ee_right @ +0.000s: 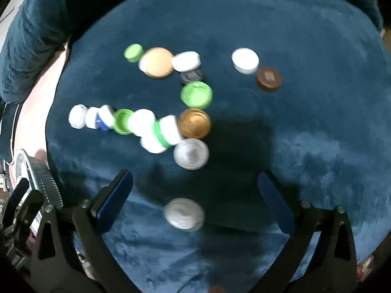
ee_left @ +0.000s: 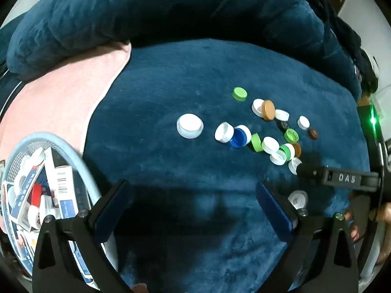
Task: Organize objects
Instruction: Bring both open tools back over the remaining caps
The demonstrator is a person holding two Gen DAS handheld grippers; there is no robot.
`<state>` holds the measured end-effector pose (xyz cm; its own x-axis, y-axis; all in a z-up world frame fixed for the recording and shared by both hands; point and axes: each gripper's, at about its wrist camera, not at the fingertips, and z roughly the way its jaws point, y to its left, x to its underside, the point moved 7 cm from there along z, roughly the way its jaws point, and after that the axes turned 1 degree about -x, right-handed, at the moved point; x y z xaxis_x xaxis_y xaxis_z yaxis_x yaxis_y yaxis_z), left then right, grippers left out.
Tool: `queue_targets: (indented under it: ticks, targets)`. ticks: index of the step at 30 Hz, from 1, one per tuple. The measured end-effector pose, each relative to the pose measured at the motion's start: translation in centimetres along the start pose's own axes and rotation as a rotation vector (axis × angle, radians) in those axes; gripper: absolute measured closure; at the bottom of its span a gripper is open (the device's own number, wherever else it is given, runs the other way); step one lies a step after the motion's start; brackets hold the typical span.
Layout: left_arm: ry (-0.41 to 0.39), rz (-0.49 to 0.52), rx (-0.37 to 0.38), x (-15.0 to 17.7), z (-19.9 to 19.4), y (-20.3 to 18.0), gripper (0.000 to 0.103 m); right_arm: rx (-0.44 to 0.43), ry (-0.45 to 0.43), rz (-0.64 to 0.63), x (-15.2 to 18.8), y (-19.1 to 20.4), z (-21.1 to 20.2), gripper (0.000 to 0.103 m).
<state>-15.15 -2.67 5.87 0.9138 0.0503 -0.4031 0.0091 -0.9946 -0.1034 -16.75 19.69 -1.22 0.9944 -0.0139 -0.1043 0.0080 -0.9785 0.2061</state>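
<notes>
We have a scatter of bottle caps (ee_left: 266, 131) lying on a plush dark blue blanket (ee_left: 171, 97), mostly right of centre and toward the far side in the left wrist view. They are small, hard plastic discs with ribbed rims, in white, green, blue, gold-brown and dark brown, some face up and some on edge against a neighbour. We judge them very light and stiff, a bit slick on their tops, so the sound hold is across the rim, one finger on each side. The deep pile should let a cap tip or sink as fingers close.

The left gripper (ee_left: 193, 207) hangs spread wide over bare blanket, holding nothing. The right gripper (ee_right: 195, 200) is also spread wide and empty, with a pale cap (ee_right: 184, 213) lying between its fingers on the blanket; that view is smeared, so it may be silvery or plain white.

At the near left sits a pale blue mesh basket (ee_left: 66, 146) with small cartons and caps inside, beside a pink cloth (ee_left: 61, 92)
</notes>
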Motion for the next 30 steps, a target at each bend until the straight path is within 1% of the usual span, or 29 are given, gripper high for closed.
queue_targets:
  ticks: [3, 7, 9, 11, 16, 17, 18, 19, 20, 24, 27, 30]
  targets:
    - [0.02, 0.007, -0.011, 0.5, 0.6, 0.1, 0.001, -0.014, 0.014, 0.006, -0.4, -0.9, 0.8, 0.001]
    - [0.038, -0.013, -0.013, 0.8, 1.1, 0.9, 0.001, -0.042, 0.003, -0.008, -1.4, 0.0, 1.3, 0.003]
    - [0.045, -0.014, -0.018, 1.0, 1.3, 1.3, 0.001, -0.047, 0.019, -0.017, -1.6, 0.6, 2.1, 0.017]
    - [0.053, -0.015, -0.025, 1.2, 1.6, 1.6, 0.001, -0.042, 0.038, -0.028, -1.5, 1.0, 2.8, 0.021]
    - [0.063, -0.018, -0.023, 1.3, 1.9, 1.8, 0.001, 0.02, 0.06, -0.064, -1.0, 1.5, 4.1, 0.02]
    - [0.064, -0.015, -0.023, 1.4, 1.9, 1.8, 0.001, 0.024, 0.07, -0.065, -1.0, 1.5, 4.4, 0.016]
    - [0.066, -0.012, -0.023, 1.4, 1.9, 1.8, 0.001, 0.017, 0.078, -0.068, -1.0, 1.6, 4.7, 0.007]
    - [0.069, -0.007, -0.025, 1.5, 2.0, 1.8, 0.001, -0.007, 0.087, -0.073, -1.1, 1.8, 5.1, 0.002]
    - [0.073, -0.003, -0.028, 1.6, 2.1, 1.8, 0.001, -0.021, 0.093, -0.078, -1.1, 2.1, 5.5, 0.0]
    - [0.085, 0.006, -0.035, 1.8, 2.5, 2.1, 0.001, 0.034, 0.11, -0.056, -1.5, 2.1, 6.2, 0.0]
    - [0.086, 0.003, -0.036, 1.8, 2.7, 2.2, 0.001, 0.069, 0.099, -0.047, -1.5, 2.2, 6.4, 0.0]
    - [0.089, -0.002, -0.037, 1.8, 2.8, 2.5, 0.001, 0.091, 0.107, -0.054, -1.6, 2.2, 6.6, 0.0]
